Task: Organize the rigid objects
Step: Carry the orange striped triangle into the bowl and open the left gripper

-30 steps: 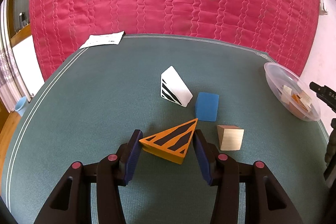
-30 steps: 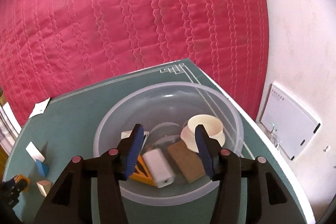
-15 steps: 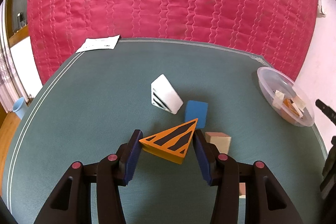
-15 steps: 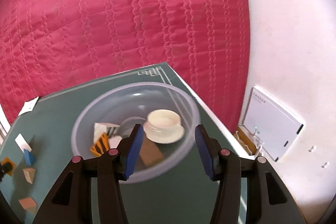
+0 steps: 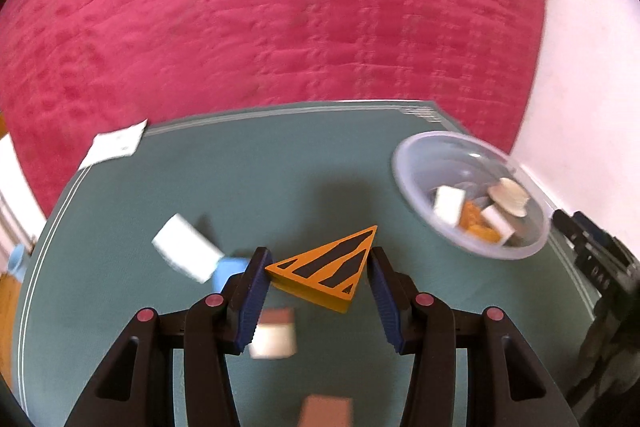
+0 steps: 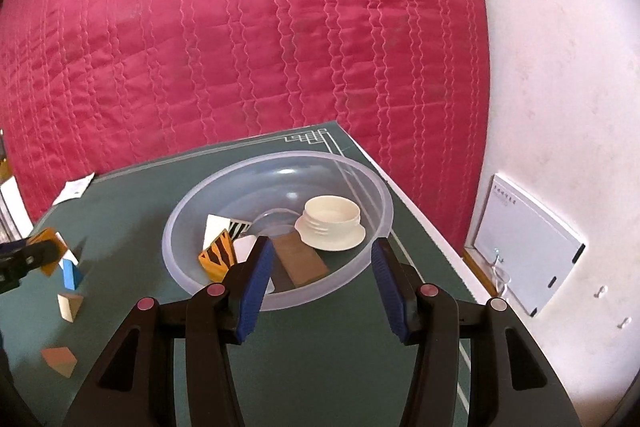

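Green table (image 5: 280,167) against a red quilted backdrop (image 6: 240,47). Clear plastic bowl (image 6: 372,195) near the table's right corner, holding a cream lid (image 6: 332,223), brown block (image 6: 300,259) and striped pieces. Left gripper (image 5: 318,273) tilted downward, raised over the table, fingers clamped on an orange black-striped wedge (image 5: 324,275), left of the bowl. Right gripper (image 6: 320,267) angled down at the bowl's near rim, fingers apart, nothing between them. White block (image 5: 186,247), blue block (image 5: 228,269) and wooden blocks (image 5: 274,337) lie on the table, blurred.
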